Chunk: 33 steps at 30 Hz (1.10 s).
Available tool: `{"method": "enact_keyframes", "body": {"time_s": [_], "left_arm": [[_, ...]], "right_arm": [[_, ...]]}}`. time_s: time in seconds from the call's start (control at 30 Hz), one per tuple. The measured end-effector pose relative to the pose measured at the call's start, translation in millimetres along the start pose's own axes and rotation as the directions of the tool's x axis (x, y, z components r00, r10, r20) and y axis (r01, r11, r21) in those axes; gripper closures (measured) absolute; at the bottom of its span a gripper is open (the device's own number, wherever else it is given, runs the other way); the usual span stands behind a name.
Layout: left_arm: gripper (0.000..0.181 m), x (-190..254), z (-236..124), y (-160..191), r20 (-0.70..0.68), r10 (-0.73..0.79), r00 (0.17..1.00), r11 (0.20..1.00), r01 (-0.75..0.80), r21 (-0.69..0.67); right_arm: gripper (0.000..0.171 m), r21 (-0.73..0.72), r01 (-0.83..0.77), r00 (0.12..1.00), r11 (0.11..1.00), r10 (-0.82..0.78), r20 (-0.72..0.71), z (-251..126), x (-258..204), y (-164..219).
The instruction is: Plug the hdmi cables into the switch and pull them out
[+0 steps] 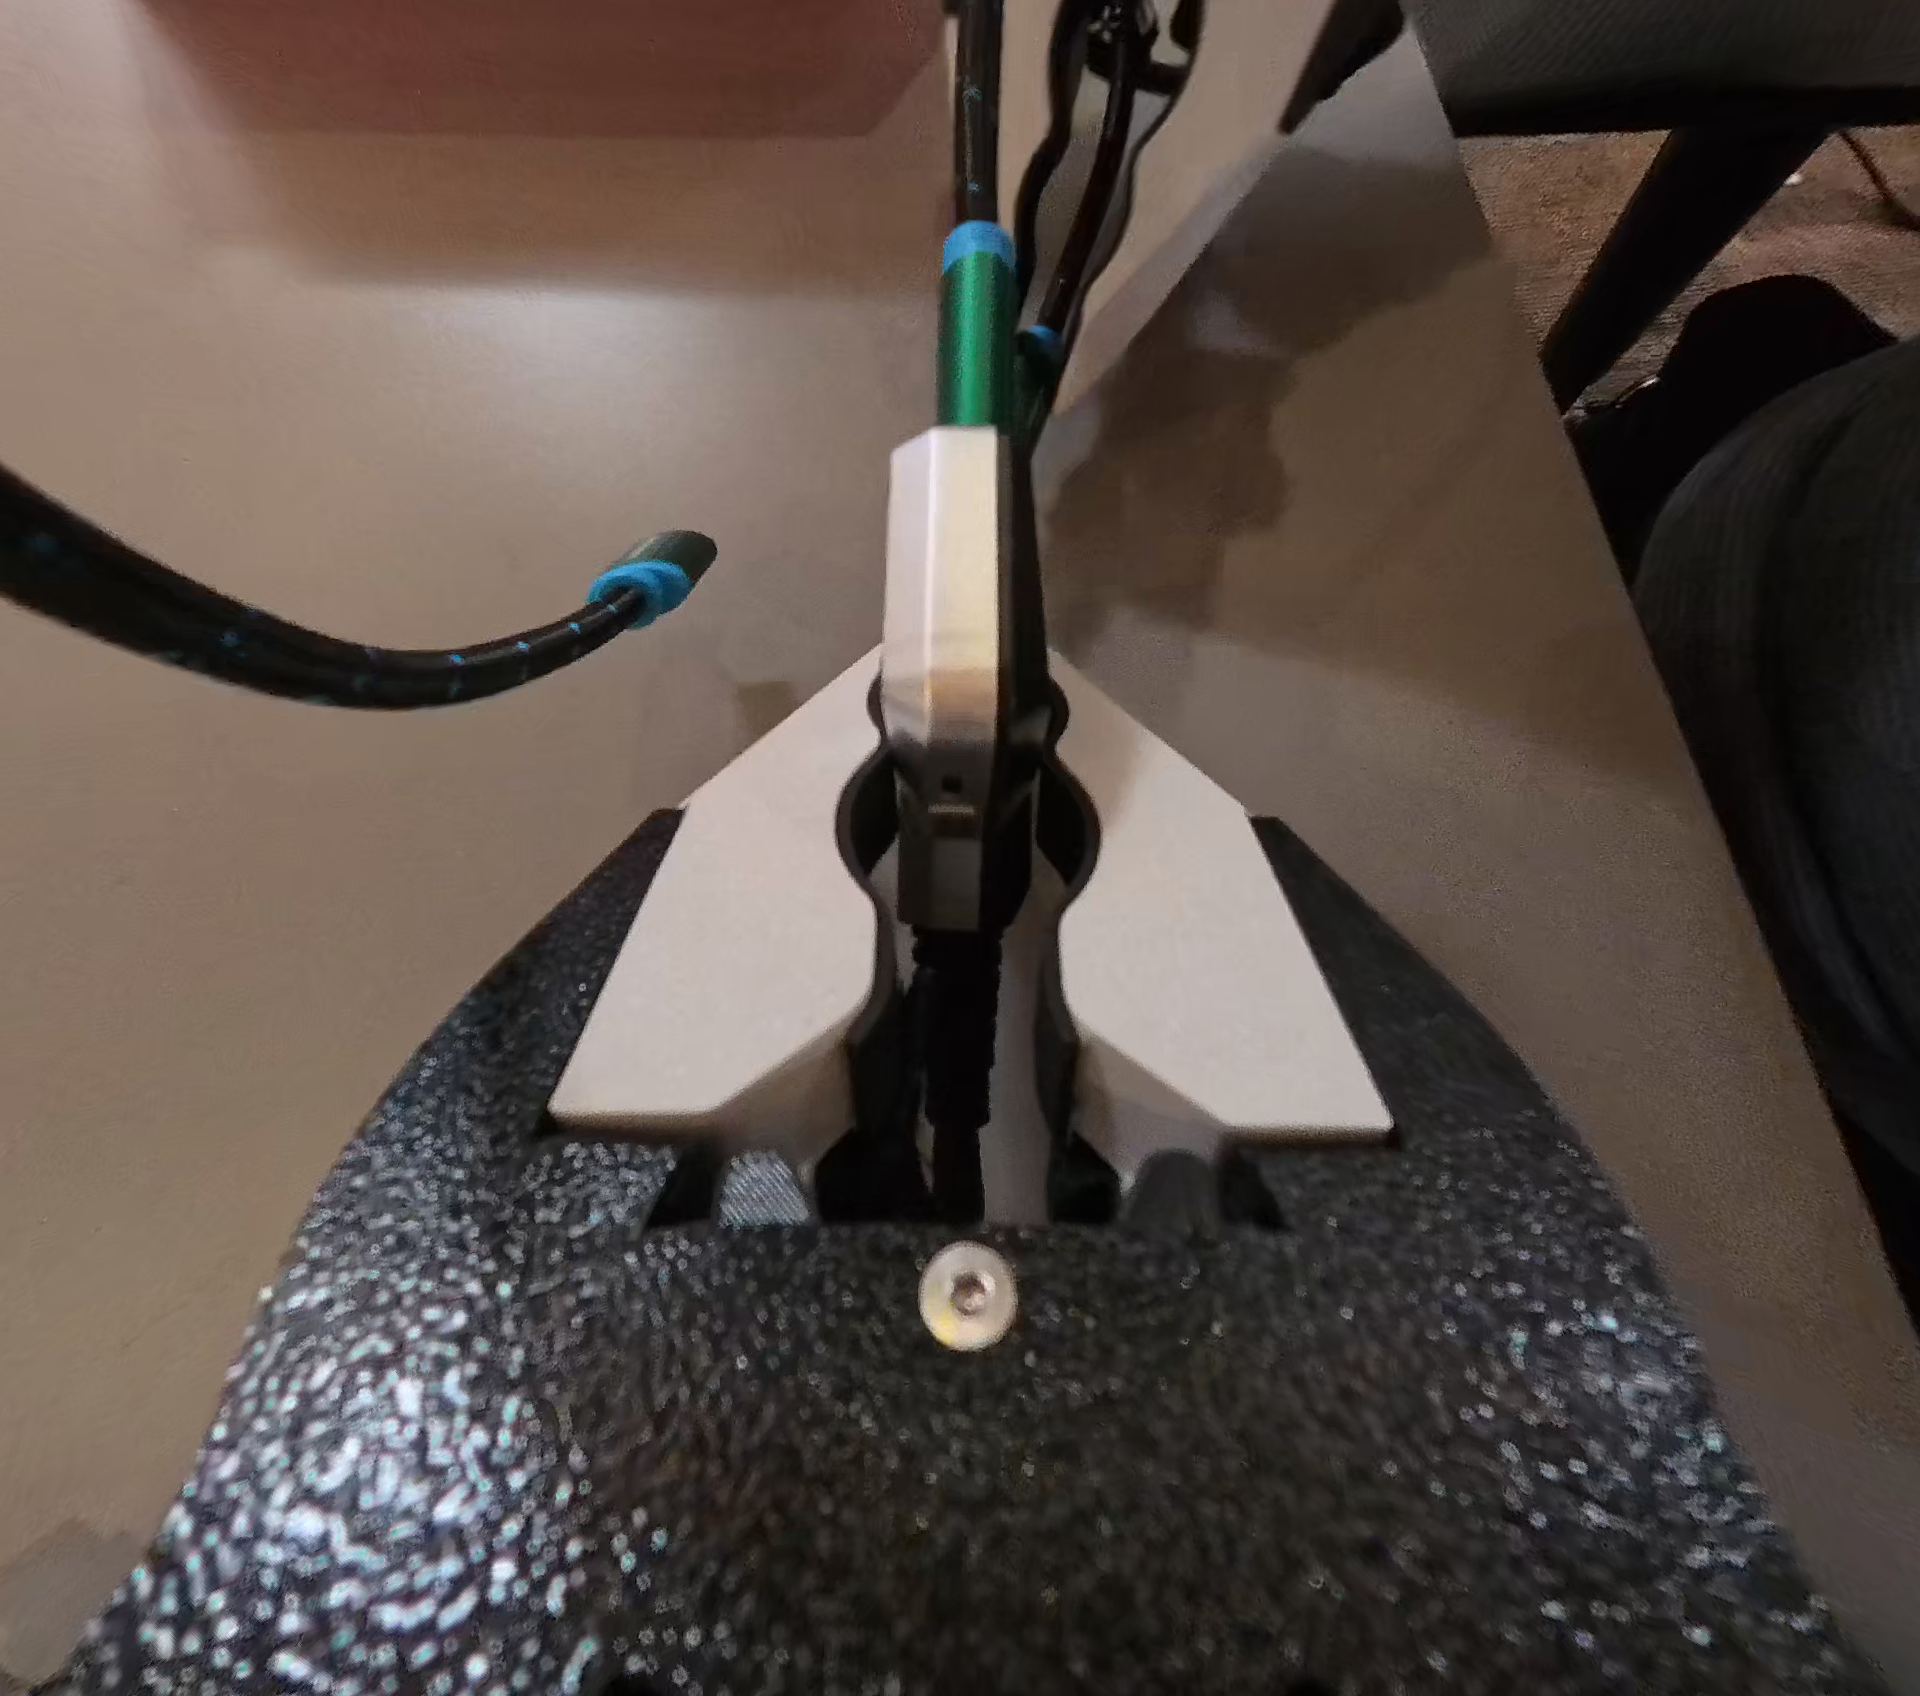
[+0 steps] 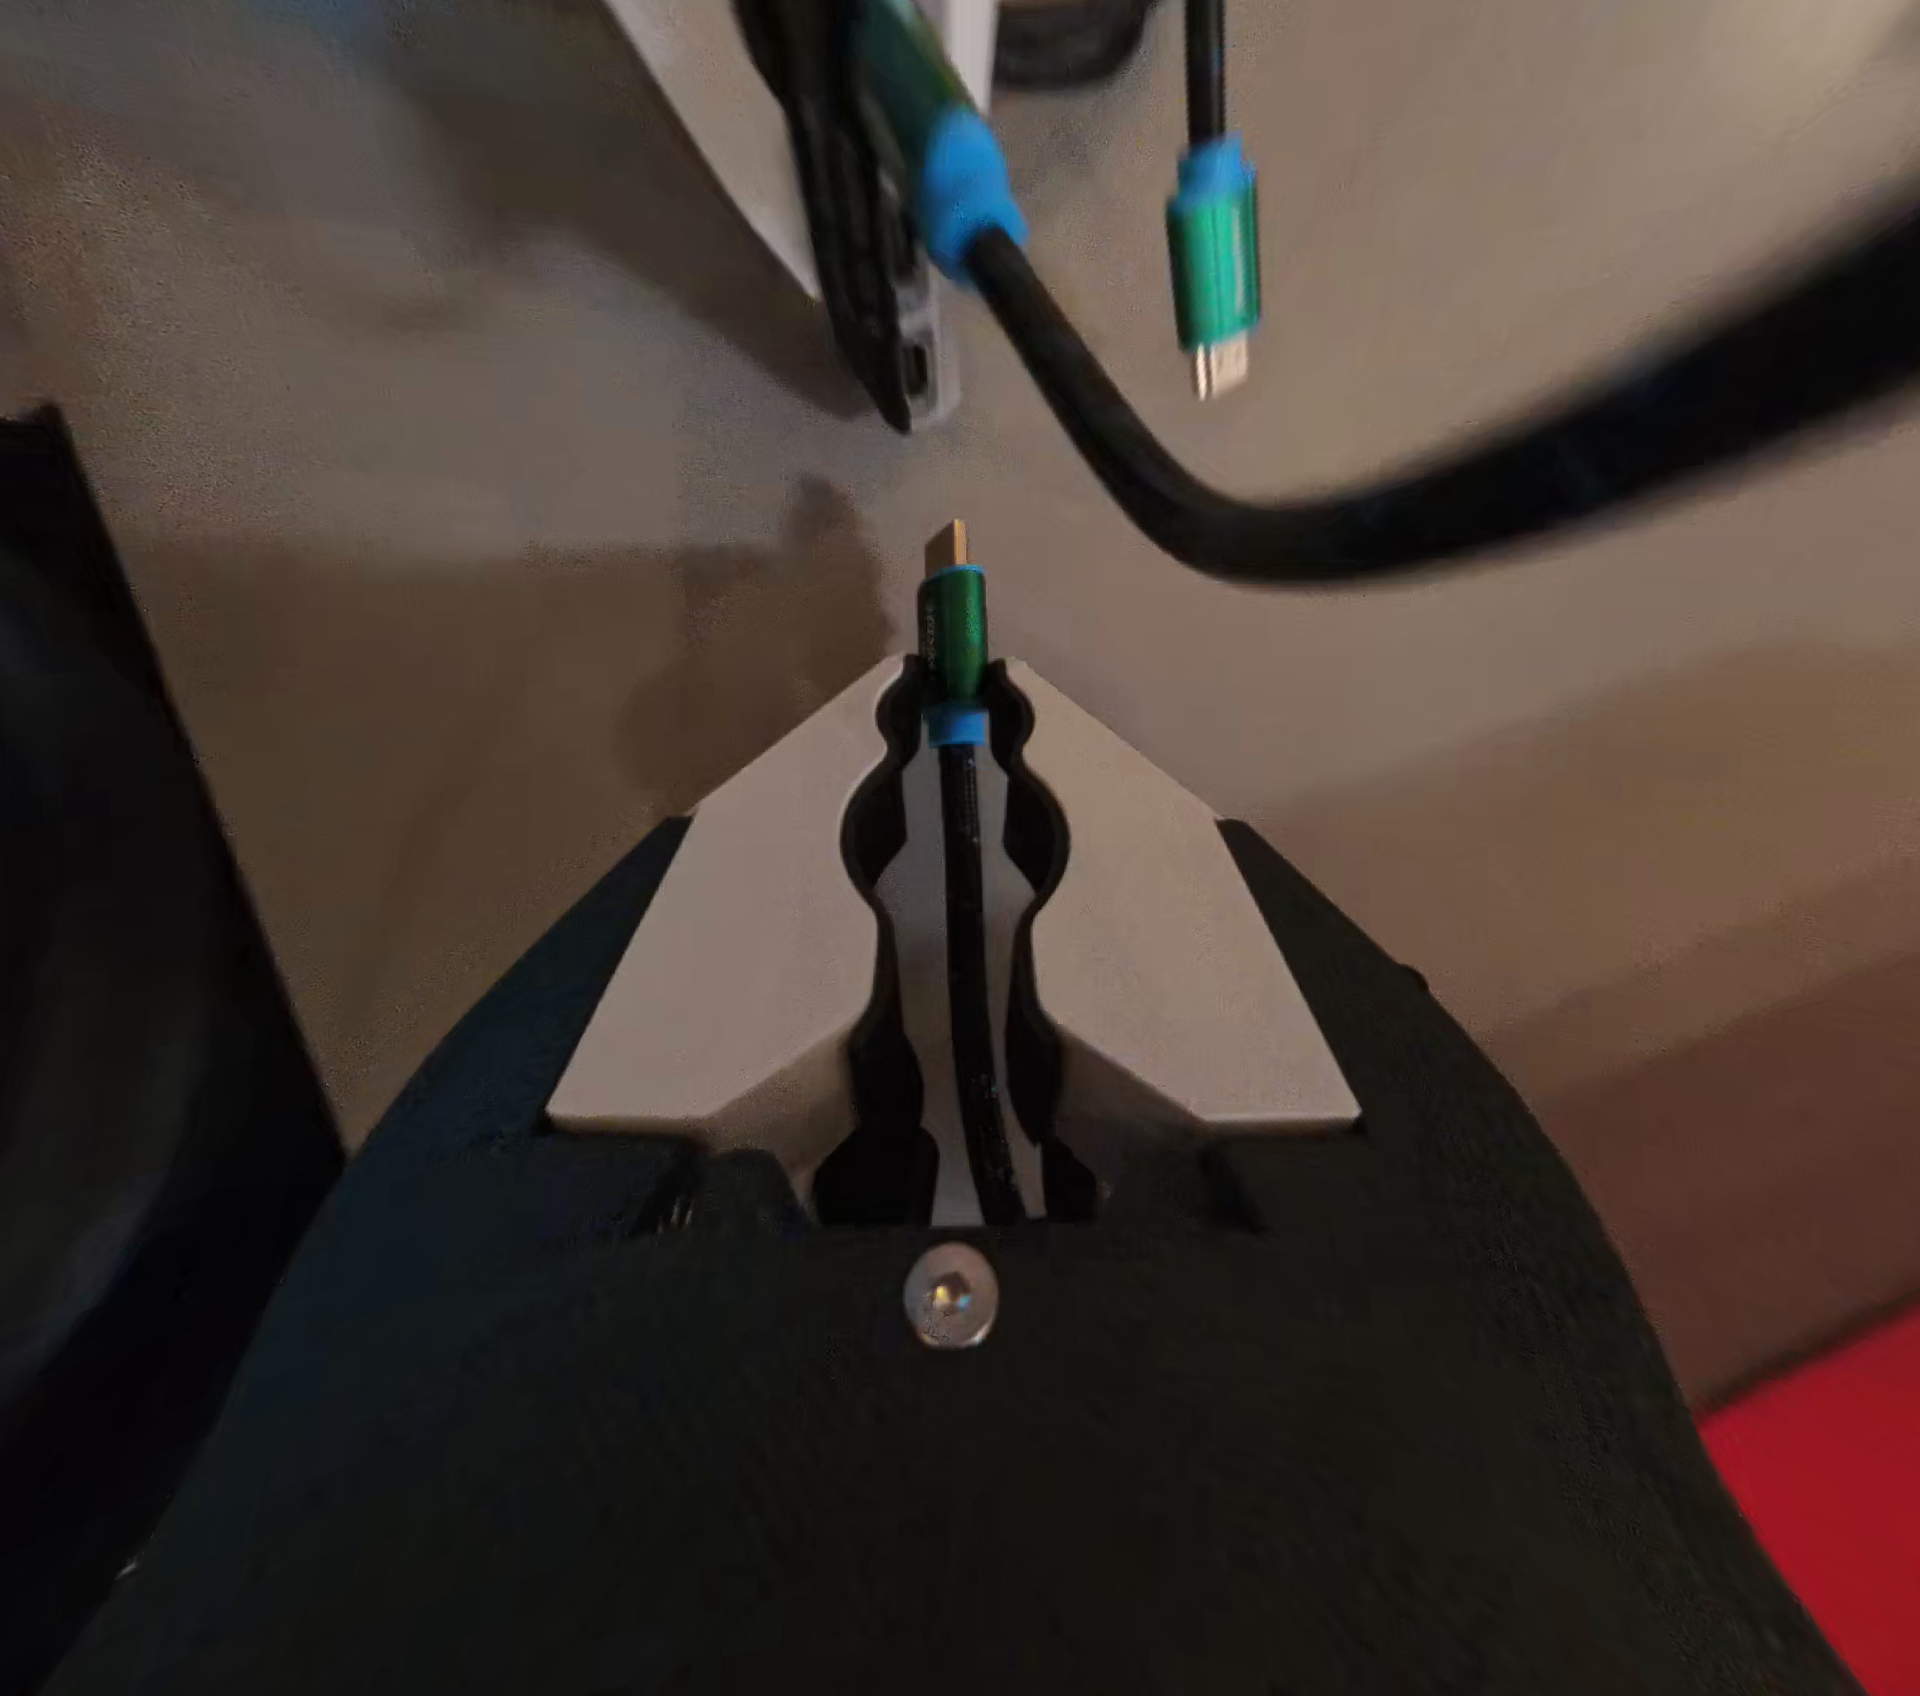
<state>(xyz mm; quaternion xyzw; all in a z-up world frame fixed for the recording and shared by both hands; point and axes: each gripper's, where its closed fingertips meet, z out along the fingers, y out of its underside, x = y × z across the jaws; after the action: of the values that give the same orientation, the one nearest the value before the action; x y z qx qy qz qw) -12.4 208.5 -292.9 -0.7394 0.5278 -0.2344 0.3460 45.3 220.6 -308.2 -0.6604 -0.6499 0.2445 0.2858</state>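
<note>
Handheld grippers: body and finger construction

Each unit, left gripper [image 1: 961, 711] and right gripper [image 2: 961, 690], has a black textured housing (speckled under glare in the left wrist view, matte in the right) carrying two pale wedge-shaped fingers [image 1: 748, 898] that taper to a point. The inner finger edges are black and scalloped. One silver hex-socket screw [image 1: 968, 1301] sits centrally behind the finger slot.

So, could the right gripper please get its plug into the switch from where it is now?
Probably yes: the right gripper holds its plug pointing toward the switch, with open air between; a port looks empty there.
</note>
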Motion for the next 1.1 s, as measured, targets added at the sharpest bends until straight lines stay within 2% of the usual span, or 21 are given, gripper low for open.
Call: {"method": "enact_keyframes", "body": {"time_s": [0.1, 0.2, 0.3, 0.43, 0.57, 0.67, 0.73, 0.97, 1.1], "left_arm": [[0.162, 0.5, -0.9, -6.9, 0.05, 0.097, 0.994, 0.994, -0.1, 0.053], [0.163, 4.6, -4.7, -21.8, 0.142, 0.244, 0.959, 0.953, -0.264, 0.147], [0.163, 6.9, -11.1, -30.3, 0.258, 0.341, 0.904, 0.905, -0.39, 0.171], [0.162, 2.3, -24.5, -38.3, 0.483, 0.455, 0.748, 0.823, -0.561, 0.092], [0.162, 7.7, -38.9, -49.6, 0.634, 0.519, 0.573, 0.739, -0.674, 0.003], [0.163, 11.8, -44.2, -56.3, 0.693, 0.537, 0.481, 0.701, -0.711, -0.05], [0.163, 15.9, -45.2, -61.2, 0.71, 0.544, 0.448, 0.68, -0.731, -0.06], [0.163, 15.8, -41.3, -62.2, 0.718, 0.55, 0.427, 0.684, -0.723, -0.094], [0.163, 14.2, -38.4, -60.8, 0.716, 0.544, 0.438, 0.7, -0.707, -0.1]], "right_arm": [[0.161, -0.008, 0.258, 0.938, 0.966, -0.252, -0.237, -9.3, 0.7, -21.4], [0.161, -0.123, 0.48, 0.77, 0.869, -0.484, -0.415, -17.7, -0.4, -37.1], [0.161, -0.207, 0.591, 0.617, 0.779, -0.603, -0.506, -27.6, -2.0, -48.8], [0.161, -0.316, 0.68, 0.403, 0.661, -0.698, -0.592, -44.6, -4.6, -62.6], [0.161, -0.408, 0.728, 0.193, 0.55, -0.737, -0.648, -57.0, -9.9, -74.9], [0.161, -0.412, 0.754, 0.124, 0.512, -0.727, -0.676, -62.2, -17.5, -82.4], [0.161, -0.461, 0.736, 0.085, 0.497, -0.742, -0.664, -62.7, -13.2, -81.3], [0.161, -0.568, 0.687, 0.013, 0.453, -0.789, -0.614, -57.2, -1.1, -75.0], [0.161, -0.569, 0.683, 0.028, 0.458, -0.794, -0.607, -53.2, 1.3, -73.0]]}}
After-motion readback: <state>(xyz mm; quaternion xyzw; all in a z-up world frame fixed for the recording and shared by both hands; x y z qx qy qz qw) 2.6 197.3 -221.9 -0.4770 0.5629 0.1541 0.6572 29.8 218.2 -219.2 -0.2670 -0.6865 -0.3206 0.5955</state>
